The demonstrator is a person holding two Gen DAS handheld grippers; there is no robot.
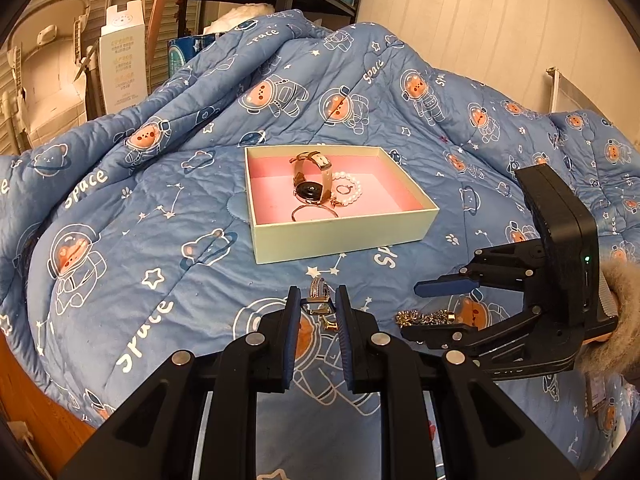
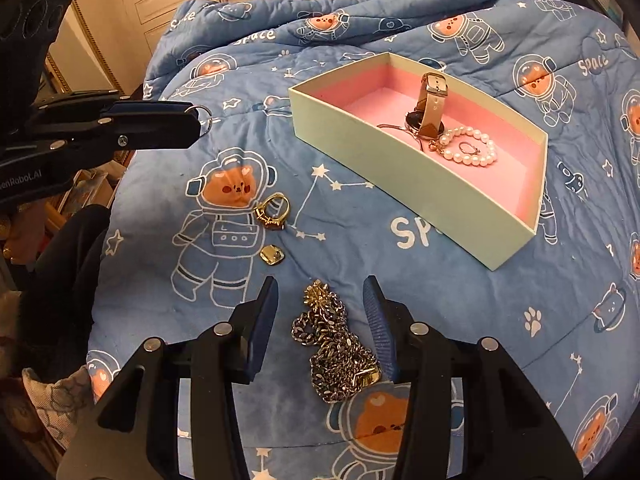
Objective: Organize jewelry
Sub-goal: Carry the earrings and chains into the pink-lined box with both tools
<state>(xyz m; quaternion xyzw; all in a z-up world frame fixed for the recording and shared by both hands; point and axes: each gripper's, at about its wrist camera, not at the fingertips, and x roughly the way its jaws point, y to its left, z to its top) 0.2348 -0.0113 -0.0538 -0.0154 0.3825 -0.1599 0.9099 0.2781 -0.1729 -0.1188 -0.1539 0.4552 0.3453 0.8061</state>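
My left hand-held gripper (image 1: 317, 304) pinches a silver ring (image 1: 319, 289) just above the bed's blue quilt (image 1: 160, 208). My right hand-held gripper (image 2: 320, 300) stands open astride the chain necklace (image 2: 338, 346), pads clear. A gold ring (image 2: 274, 211) lies beyond; the box (image 2: 400, 176) holds a watch (image 2: 428, 108) and pearl bracelet (image 2: 472, 146).

Open quilt (image 2: 360, 216) separates chain (image 2: 336, 344) from box (image 2: 400, 168); box walls obstruct side entry. Gold ring (image 2: 274, 211) and left gripper (image 2: 196, 120) occupy the left.
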